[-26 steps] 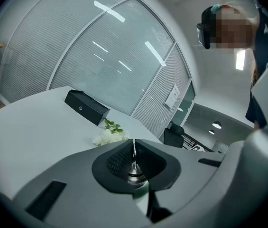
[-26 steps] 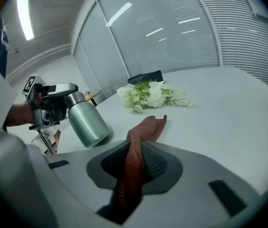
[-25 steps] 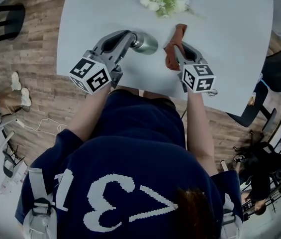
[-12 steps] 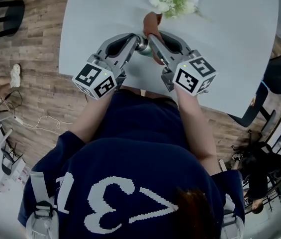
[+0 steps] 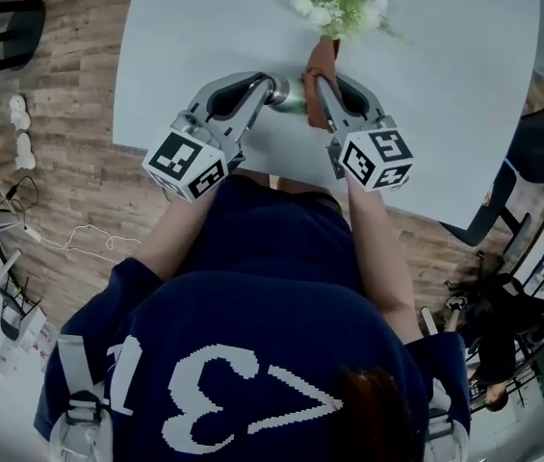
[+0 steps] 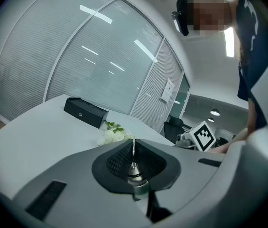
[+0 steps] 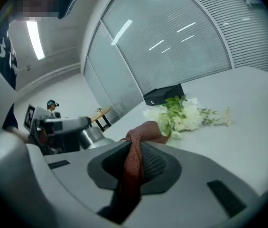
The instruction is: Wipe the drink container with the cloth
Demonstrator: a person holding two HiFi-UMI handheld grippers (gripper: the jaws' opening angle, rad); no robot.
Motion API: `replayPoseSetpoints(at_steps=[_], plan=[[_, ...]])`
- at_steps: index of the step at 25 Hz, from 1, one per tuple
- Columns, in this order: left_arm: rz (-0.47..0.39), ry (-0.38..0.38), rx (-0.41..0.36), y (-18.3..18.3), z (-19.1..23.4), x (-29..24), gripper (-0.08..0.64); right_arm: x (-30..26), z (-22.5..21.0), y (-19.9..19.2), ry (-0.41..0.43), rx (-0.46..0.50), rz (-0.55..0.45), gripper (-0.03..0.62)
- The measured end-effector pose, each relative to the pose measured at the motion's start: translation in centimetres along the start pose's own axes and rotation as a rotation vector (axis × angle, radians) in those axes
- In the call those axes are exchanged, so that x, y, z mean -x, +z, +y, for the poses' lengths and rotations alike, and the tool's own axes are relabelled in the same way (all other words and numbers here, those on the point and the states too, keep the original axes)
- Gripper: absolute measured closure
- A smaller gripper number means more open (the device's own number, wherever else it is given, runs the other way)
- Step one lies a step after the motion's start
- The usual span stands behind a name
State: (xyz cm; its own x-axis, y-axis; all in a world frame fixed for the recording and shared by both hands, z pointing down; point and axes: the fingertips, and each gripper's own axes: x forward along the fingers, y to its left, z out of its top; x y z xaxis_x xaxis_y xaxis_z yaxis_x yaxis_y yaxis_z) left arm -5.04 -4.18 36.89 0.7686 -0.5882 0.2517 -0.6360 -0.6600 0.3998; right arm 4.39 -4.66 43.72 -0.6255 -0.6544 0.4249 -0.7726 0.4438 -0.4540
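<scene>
The left tongs [image 5: 273, 89] are clamping tight on a thin metal part of the shiny steel drink container [image 7: 90, 136], holding it over the near part of the pale grey round bench [image 5: 445, 85]. The right tongs [image 5: 318, 83] have just been closing and are now pinching the rust-red woven cloth [image 5: 322, 61]. The cloth is running up between the pads and bunching out past the tips. The cloth is hanging just to the right of the container, and whether the two are touching is not clear. A bunch of white flowers with green leaves [image 5: 342, 3] is lying farther back on the bench, with a flat black box [image 6: 85, 111] sitting beyond it.
</scene>
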Motion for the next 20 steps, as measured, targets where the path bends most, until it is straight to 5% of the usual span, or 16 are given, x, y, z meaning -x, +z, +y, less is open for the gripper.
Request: replayPoseSetpoints(at_steps=[5, 12, 16, 20], plan=[[0.006, -0.02, -0.043, -0.1, -0.9, 0.0, 0.534, 0.5, -3.3, -3.3, -0.083, 0.002, 0.069, 0.534], [0.041, -0.03, -0.169, -0.3, -2.8, 0.0, 0.534, 0.2, 3.6, 2.4, 0.185, -0.132, -0.09, 0.532], [0.04, -0.04, -0.172, -0.4, -2.8, 0.4, 0.534, 0.7, 7.6, 5.2, 0.358, -0.123, -0.114, 0.534], [0.041, -0.039, -0.182, -0.6, -2.5, 0.7, 0.534, 0.0, 7.8, 3.6, 0.3, 0.039, -0.018, 0.534]])
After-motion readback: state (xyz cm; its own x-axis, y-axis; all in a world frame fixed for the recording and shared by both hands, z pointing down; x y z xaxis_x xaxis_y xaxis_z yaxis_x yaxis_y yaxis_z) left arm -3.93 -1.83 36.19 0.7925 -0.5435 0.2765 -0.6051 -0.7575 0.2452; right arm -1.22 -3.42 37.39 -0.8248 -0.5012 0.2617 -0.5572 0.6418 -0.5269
